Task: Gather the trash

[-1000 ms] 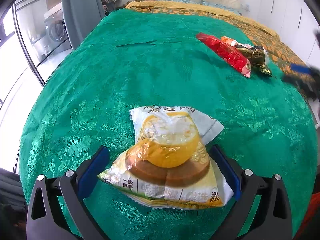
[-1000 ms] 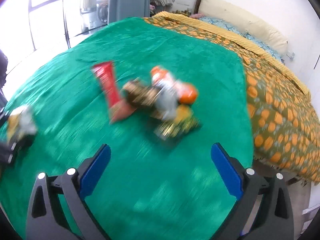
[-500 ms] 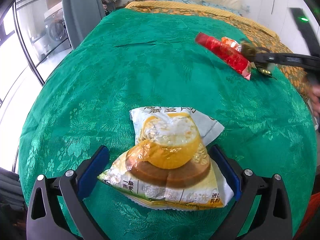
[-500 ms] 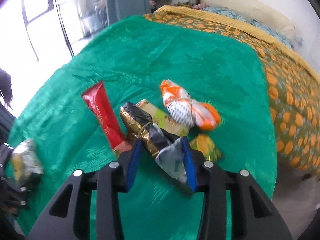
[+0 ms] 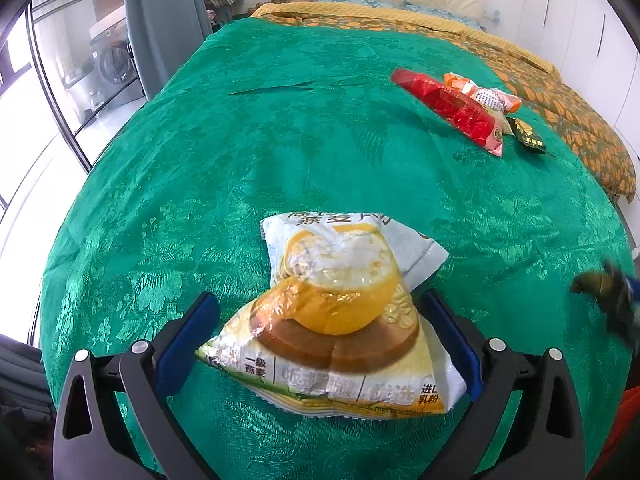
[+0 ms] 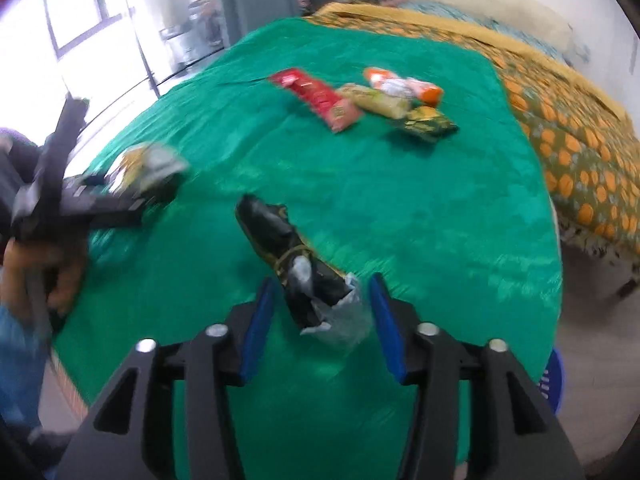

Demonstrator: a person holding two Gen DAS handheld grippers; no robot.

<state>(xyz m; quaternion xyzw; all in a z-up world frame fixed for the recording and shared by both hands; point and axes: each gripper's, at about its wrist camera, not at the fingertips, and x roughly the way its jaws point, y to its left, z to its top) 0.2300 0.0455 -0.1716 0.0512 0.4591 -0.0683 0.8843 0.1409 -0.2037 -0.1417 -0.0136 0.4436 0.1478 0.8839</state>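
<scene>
My left gripper (image 5: 316, 336) is shut on a white and yellow snack bag (image 5: 336, 316), held just above the green bedspread (image 5: 260, 128). My right gripper (image 6: 320, 308) is shut on a black and gold wrapper (image 6: 292, 256) and carries it above the bed's near end. A red wrapper (image 6: 316, 98), an orange and white wrapper (image 6: 404, 86), a pale yellow packet (image 6: 378, 100) and a dark green packet (image 6: 426, 124) lie together further up the bed. The red wrapper also shows in the left wrist view (image 5: 448, 110).
An orange-patterned blanket (image 6: 580, 136) covers the bed's right side and head. A grey curtain (image 5: 160, 20) and a glass door (image 5: 60, 80) stand to the left. A blue basket (image 6: 554, 380) sits on the floor at the right.
My right gripper closed on the black and gold wrapper, lifted it from the pile and drew it back toward the bed's near end. The left gripper has stayed still with its bag.
</scene>
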